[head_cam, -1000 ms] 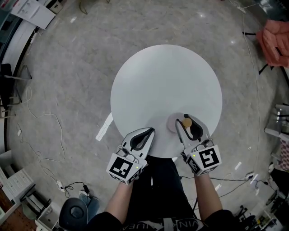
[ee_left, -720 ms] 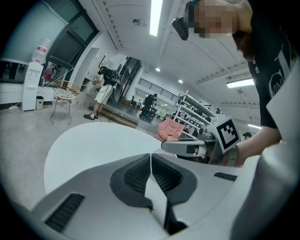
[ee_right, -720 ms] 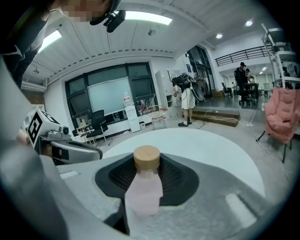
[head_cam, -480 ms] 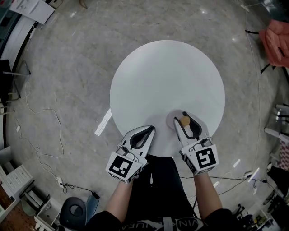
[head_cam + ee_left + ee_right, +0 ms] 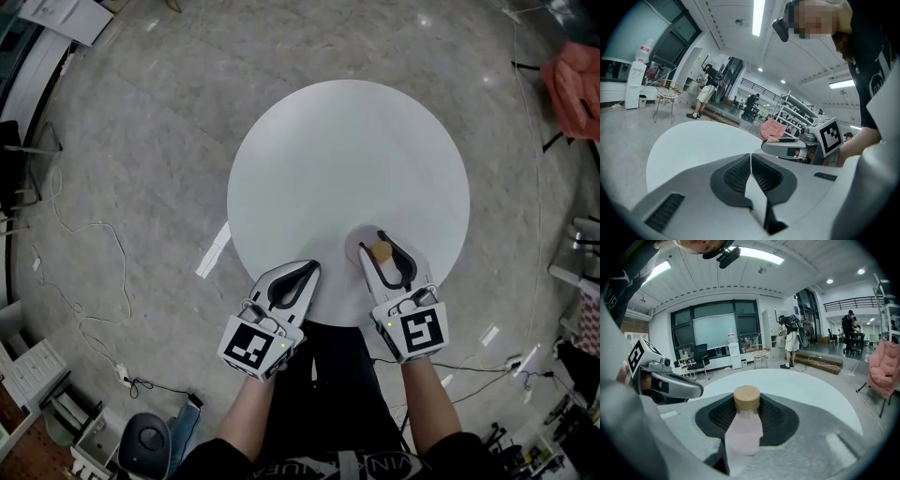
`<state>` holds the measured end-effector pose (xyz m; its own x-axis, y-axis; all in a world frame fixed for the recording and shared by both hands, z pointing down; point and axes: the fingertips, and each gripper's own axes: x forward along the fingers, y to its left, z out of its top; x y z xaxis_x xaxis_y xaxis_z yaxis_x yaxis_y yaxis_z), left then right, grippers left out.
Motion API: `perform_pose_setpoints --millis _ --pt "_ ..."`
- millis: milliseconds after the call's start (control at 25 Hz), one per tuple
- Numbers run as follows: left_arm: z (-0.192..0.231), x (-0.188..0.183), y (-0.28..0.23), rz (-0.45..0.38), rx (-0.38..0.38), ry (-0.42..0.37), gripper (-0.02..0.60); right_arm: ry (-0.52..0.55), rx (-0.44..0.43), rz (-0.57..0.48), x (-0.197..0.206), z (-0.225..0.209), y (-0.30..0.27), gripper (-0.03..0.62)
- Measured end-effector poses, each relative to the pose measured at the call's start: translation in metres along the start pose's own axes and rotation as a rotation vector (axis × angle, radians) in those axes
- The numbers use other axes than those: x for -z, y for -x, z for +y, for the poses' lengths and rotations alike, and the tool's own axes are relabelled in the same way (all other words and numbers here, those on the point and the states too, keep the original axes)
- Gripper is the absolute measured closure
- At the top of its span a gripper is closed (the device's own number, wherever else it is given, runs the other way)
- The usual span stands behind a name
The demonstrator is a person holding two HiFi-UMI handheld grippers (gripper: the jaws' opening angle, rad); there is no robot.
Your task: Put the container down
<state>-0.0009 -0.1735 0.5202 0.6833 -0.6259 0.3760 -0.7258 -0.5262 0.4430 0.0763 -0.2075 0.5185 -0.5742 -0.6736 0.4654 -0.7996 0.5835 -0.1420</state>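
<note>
My right gripper (image 5: 382, 253) clamped the pink container (image 5: 743, 430) between its jaws, cork cap poking past them, over the table (image 5: 347, 159); my left gripper (image 5: 751, 157) sat closed, empty.

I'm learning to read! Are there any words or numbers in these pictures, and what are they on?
No text can be read for sure.
Marker cubes: square black-and-white patterns, no words.
Shirt: white letters, cut off and too blurred to read.
Papers in the top left corner: print too small.
Container: no label shows.
</note>
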Motion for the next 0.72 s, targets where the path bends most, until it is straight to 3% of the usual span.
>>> perform_pose_setpoints --millis 720 --pt "-0.0011 0.0043 -0.0017 0.005 0.001 0.007 0.566 0.101 0.01 -0.031 0.0009 0.0051 -0.0001 0.457"
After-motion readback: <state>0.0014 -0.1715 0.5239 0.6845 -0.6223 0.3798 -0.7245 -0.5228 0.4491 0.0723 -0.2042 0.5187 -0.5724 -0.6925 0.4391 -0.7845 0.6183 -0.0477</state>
